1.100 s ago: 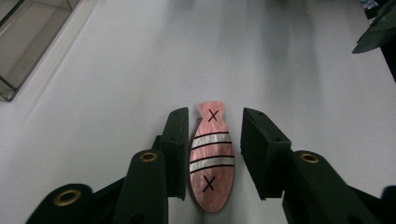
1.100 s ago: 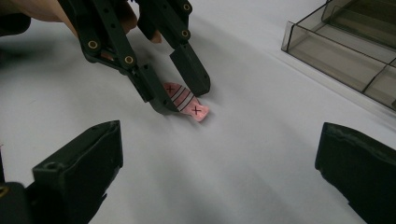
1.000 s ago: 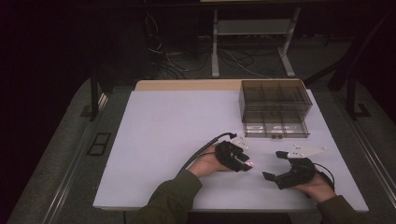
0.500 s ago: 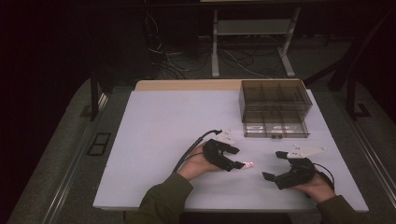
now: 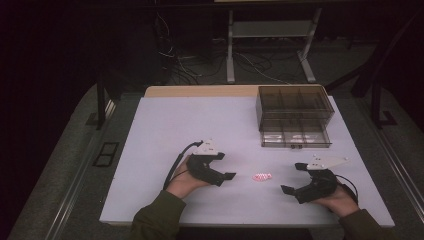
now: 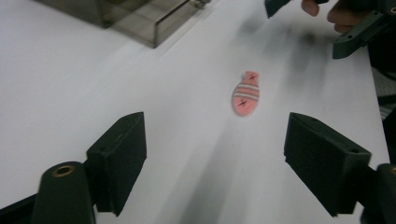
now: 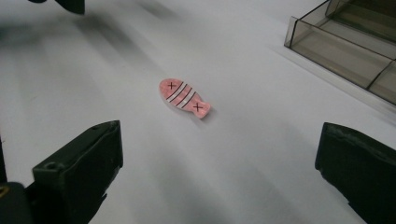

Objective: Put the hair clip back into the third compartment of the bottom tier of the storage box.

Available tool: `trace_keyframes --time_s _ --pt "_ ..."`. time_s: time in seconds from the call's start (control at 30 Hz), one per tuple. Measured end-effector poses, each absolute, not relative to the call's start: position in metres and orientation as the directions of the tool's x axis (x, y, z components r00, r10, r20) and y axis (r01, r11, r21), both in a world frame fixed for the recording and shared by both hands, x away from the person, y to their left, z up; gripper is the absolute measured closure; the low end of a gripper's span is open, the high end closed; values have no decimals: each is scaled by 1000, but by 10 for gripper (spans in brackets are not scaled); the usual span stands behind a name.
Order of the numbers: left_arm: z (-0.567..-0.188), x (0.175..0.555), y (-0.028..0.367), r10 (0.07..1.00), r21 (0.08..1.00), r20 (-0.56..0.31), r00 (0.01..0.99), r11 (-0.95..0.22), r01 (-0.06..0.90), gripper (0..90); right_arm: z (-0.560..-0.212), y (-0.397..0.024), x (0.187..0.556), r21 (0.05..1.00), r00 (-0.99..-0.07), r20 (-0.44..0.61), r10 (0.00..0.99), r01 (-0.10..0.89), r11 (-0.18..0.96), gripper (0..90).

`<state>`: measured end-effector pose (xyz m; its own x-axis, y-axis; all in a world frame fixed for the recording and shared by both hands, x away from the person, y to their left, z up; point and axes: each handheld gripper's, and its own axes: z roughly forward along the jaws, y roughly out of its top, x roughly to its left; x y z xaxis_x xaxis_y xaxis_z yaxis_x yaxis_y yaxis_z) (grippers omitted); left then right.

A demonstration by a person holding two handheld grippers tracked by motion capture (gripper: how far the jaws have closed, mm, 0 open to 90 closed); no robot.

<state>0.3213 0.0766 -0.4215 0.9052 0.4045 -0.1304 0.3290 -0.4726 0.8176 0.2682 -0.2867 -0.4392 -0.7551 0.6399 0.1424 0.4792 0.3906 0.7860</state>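
Flat on the white table lies a small pink fish-shaped piece, near the front edge, between the two grippers and touching neither. Its long axis runs roughly along that front edge, rounded end toward the left hand-held gripper and narrow tail toward the right hand-held gripper. It bears pale stripes edged with dark lines across the middle and a small black cross near each end; no lettering can be read. The left gripper's jaws have just been opening and stand spread with nothing between them. The right gripper's jaws are also spread wide and empty. Bare tabletop surrounds the fish on all sides; a smoky clear compartment box sits well apart toward the far right corner.
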Motion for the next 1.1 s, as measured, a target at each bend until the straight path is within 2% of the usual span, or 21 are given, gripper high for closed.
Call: trace_keyframes --time_s 0.23,0.57,0.7,1.1 --pt "-423 312 113 474 833 -151 867 -412 370 125 -437 -288 271 773 -770 158 619 486 408 2" --pt "-427 295 149 539 833 -140 831 -390 393 32 -431 -285 280 770 -808 141 572 453 450 3" --pt "-429 288 157 559 827 -140 818 -389 407 0 -431 -284 286 763 -823 149 549 449 466 3" --pt "-437 275 160 580 805 -145 802 -403 436 0 -420 -273 306 754 -869 146 473 408 515 52"
